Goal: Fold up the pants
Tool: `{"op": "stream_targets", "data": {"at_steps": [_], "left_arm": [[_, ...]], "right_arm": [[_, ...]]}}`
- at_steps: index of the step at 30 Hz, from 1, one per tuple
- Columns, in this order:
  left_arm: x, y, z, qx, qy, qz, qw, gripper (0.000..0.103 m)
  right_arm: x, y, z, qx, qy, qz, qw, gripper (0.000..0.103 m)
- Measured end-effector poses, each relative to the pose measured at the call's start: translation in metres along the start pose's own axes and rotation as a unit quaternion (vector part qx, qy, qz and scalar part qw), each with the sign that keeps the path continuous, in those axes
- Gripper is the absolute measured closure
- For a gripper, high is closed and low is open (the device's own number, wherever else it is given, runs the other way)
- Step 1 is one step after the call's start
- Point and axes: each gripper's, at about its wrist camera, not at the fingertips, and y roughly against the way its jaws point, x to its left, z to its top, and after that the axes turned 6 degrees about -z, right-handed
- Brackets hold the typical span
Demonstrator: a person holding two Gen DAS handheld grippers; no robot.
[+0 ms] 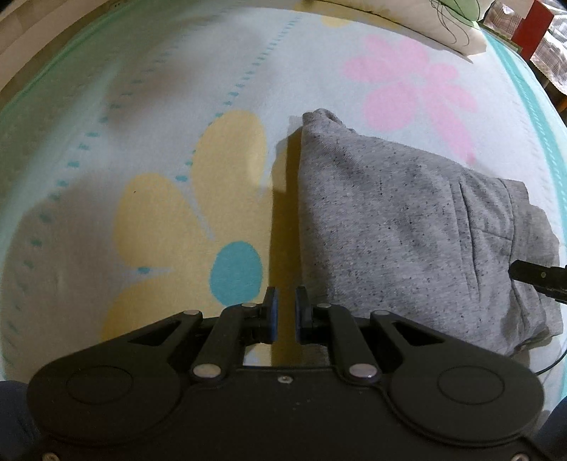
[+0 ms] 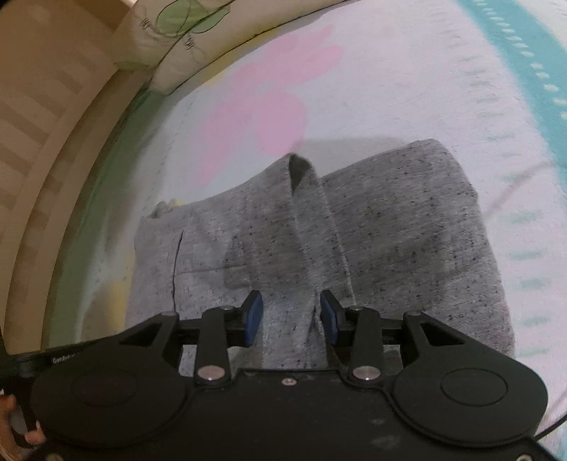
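The folded pants (image 2: 319,241) are straddled by the spread right gripper (image 2: 291,317), while the narrowly parted, empty left gripper (image 1: 286,310) is held just beside their edge.

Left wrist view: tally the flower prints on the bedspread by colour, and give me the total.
Yellow flowers: 1 large, plus 1 partial at the top edge
Pink flowers: 1, partly under the grey pants
Total: 3 flower prints on the bedspread

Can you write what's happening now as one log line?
grey speckled knit pants: folded on flowered blanket | left gripper: open, empty, beside pants | right gripper: open over pants
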Motion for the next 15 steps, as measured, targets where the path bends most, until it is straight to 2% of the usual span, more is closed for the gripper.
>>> {"op": "stream_targets", "data": {"at_steps": [3, 5, 6, 7, 15], "left_arm": [[-0.001, -0.002, 0.0, -0.002, -0.002, 0.002, 1.0, 0.087], [-0.002, -0.001, 0.0, -0.003, -0.007, 0.004, 1.0, 0.087], [-0.003, 0.0, 0.0, -0.006, -0.009, 0.006, 0.9999, 0.087], [-0.005, 0.001, 0.0, -0.009, -0.013, 0.008, 0.9999, 0.087], [-0.018, 0.01, -0.002, -0.022, -0.04, 0.012, 0.9989, 0.086]], "right_arm": [[0.002, -0.002, -0.001, -0.002, 0.005, 0.009, 1.0, 0.063], [0.004, -0.001, -0.002, -0.005, 0.014, 0.007, 1.0, 0.071], [0.006, 0.0, -0.004, -0.008, 0.02, 0.008, 1.0, 0.088], [0.009, 0.001, -0.005, -0.011, 0.027, 0.009, 1.0, 0.096], [0.048, 0.032, -0.01, -0.066, 0.113, -0.034, 0.991, 0.097]]}}
